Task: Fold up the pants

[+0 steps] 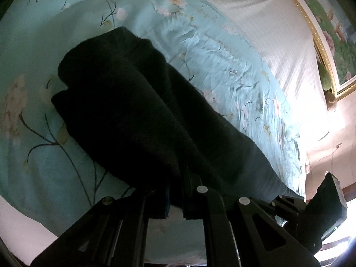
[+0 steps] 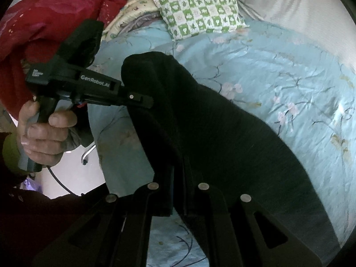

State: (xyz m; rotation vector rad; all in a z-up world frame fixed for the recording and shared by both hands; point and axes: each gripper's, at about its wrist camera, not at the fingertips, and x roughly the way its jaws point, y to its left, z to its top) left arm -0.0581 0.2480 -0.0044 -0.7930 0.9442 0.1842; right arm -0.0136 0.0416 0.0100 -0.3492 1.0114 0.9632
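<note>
Both tools grip pants (image 2: 200, 122) — pillow (image 2: 200, 11) beyond.

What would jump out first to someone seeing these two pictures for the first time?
The black pants dominate the middle of both views, lifted off the pale blue floral bedspread, with the right claw and the left claw each shut on an edge of the cloth. Next come the green-and-white checked pillow at the head of the bed and the red quilt heaped at upper left.

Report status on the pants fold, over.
Both claws, left and right, shut on pants. Pants lifted off bedspread. Pillow beyond, clear.
</note>
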